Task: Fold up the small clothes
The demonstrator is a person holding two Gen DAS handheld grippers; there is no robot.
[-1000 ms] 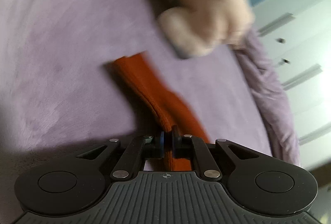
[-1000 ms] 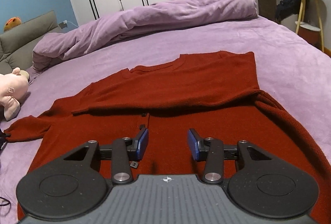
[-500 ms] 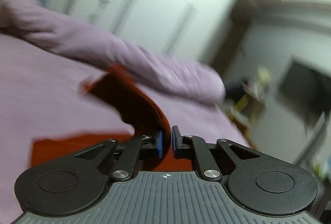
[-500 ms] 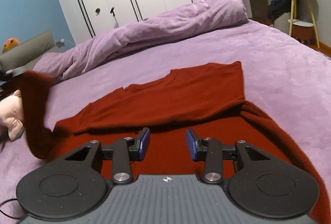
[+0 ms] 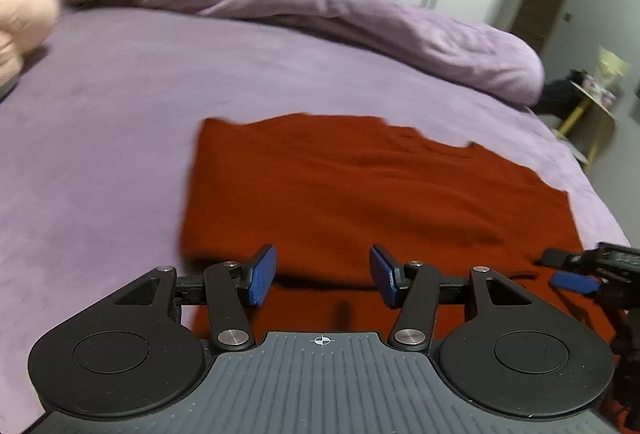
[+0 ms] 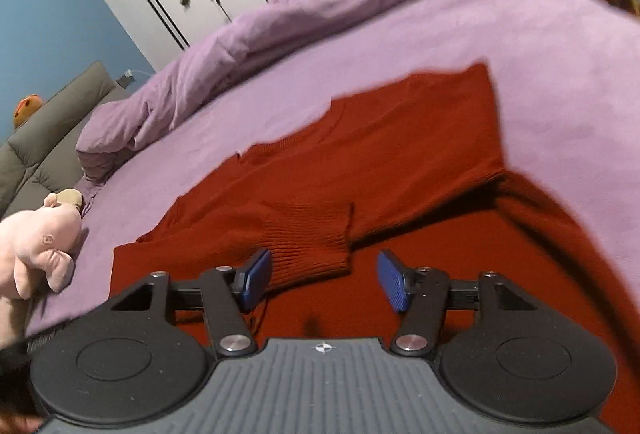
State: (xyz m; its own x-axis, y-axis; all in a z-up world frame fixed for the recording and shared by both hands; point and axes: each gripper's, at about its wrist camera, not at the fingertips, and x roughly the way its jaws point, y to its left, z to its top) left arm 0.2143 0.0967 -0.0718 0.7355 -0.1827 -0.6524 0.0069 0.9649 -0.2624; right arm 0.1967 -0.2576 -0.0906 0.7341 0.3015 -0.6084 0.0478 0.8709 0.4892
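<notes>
Sleeves come first in this fold, and you look to be midway through them. Your red sweater (image 6: 400,161) lies flat on the purple bed (image 5: 120,105), and one ribbed cuff (image 6: 316,234) is laid across its body, just ahead of your right gripper (image 6: 324,282). Both sets of fingers stand wide apart and hold nothing: your left gripper (image 5: 322,274) hovers over the near left part of the garment, your right one over its middle. On the right side the cloth looks bunched where the other sleeve (image 6: 560,218) runs along the edge, though blur makes that uncertain. Your next move probably calls for pinching that right sleeve near its end and carrying it inward over the body. Keep clear of the pink plush toy (image 6: 40,242) at the left.
</notes>
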